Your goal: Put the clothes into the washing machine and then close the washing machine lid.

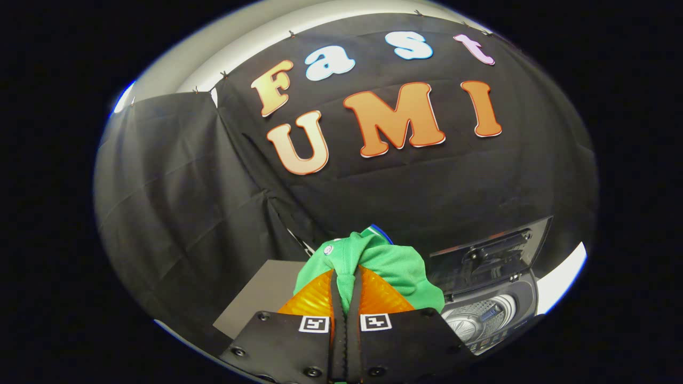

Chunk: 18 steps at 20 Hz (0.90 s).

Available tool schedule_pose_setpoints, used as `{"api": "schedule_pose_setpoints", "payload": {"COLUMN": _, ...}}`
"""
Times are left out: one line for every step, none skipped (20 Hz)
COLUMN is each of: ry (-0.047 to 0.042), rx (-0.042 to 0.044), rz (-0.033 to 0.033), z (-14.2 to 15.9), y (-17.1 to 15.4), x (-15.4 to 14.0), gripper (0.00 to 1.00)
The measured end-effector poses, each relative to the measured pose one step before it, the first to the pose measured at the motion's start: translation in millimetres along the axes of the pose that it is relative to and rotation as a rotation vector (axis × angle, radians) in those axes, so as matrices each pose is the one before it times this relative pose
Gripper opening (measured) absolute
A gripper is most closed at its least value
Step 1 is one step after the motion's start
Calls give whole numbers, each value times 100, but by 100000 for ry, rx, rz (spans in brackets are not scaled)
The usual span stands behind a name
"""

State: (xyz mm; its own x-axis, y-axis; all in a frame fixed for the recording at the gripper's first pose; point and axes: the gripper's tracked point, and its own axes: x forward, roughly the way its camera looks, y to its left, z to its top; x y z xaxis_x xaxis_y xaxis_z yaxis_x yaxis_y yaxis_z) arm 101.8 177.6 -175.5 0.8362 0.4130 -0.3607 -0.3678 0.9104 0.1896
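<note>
My gripper (345,290) is shut on a green garment (387,266), a pinch of the cloth squeezed between the two orange fingers (309,301). The garment bunches up above and to the right of the fingertips, lifted off any surface. To the right of the fingers and lower stands a small washing machine (488,314), its dark lid (493,253) raised upright and its metal drum (475,317) showing underneath. The garment hangs just left of the open drum.
A grey flat surface (261,298) lies to the left of the fingers. Black cloth walls (176,202) close the booth behind and to the left. A white strip (563,280) shows beyond the machine on the right.
</note>
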Motion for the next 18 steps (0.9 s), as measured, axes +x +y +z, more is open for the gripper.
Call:
{"api": "schedule_pose_setpoints", "payload": {"ry": -1744, "rx": 589, "rz": -305, "z": 1054, "y": -1238, "x": -334, "gripper": 8}}
{"api": "schedule_pose_setpoints", "payload": {"ry": -1037, "rx": 437, "rz": -290, "z": 960, "y": -1270, "x": -508, "gripper": 8}}
{"api": "schedule_pose_setpoints", "payload": {"ry": -1854, "rx": 654, "rz": -893, "z": 1033, "y": -1284, "x": -430, "gripper": 8}}
{"api": "schedule_pose_setpoints", "payload": {"ry": -1044, "rx": 149, "rz": -1064, "z": 868, "y": -1496, "x": -460, "gripper": 8}}
{"api": "schedule_pose_setpoints", "payload": {"ry": -895, "rx": 15, "rz": -1358, "z": 595, "y": -1599, "x": -678, "gripper": 8}}
{"api": "schedule_pose_setpoints", "payload": {"ry": -994, "rx": 210, "rz": -1732, "z": 513, "y": -1723, "x": -386, "gripper": 8}}
{"api": "schedule_pose_setpoints", "payload": {"ry": -551, "rx": 308, "rz": -1644, "z": 676, "y": -2149, "x": -434, "gripper": 8}}
{"api": "schedule_pose_setpoints", "payload": {"ry": -223, "rx": 379, "rz": -1435, "z": 392, "y": -1629, "x": -523, "gripper": 8}}
{"api": "schedule_pose_setpoints", "payload": {"ry": -321, "rx": 608, "rz": -1606, "z": 358, "y": -1682, "x": -337, "gripper": 8}}
{"api": "schedule_pose_setpoints", "payload": {"ry": -187, "rx": 317, "rz": -1543, "z": 166, "y": -1720, "x": -268, "gripper": 8}}
{"api": "schedule_pose_setpoints", "payload": {"ry": 152, "rx": 301, "rz": -1433, "z": 83, "y": -1567, "x": -118, "gripper": 8}}
{"api": "schedule_pose_setpoints", "payload": {"ry": 257, "rx": 264, "rz": -1029, "z": -79, "y": -1437, "x": -192, "gripper": 8}}
{"api": "schedule_pose_setpoints", "payload": {"ry": 238, "rx": 123, "rz": -635, "z": -62, "y": -1240, "x": -292, "gripper": 8}}
{"api": "schedule_pose_setpoints", "payload": {"ry": 445, "rx": -50, "rz": -761, "z": -227, "y": -1184, "x": 94, "gripper": 8}}
{"api": "schedule_pose_setpoints", "payload": {"ry": 839, "rx": -349, "rz": -781, "z": -343, "y": -1250, "x": -29, "gripper": 8}}
{"api": "schedule_pose_setpoints", "payload": {"ry": 1012, "rx": -296, "rz": -843, "z": -540, "y": -1291, "x": 103, "gripper": 8}}
{"api": "schedule_pose_setpoints", "payload": {"ry": 1303, "rx": -118, "rz": -755, "z": -398, "y": -1167, "x": 150, "gripper": 8}}
{"api": "schedule_pose_setpoints", "payload": {"ry": 1377, "rx": 242, "rz": -634, "z": -639, "y": -1174, "x": 76, "gripper": 8}}
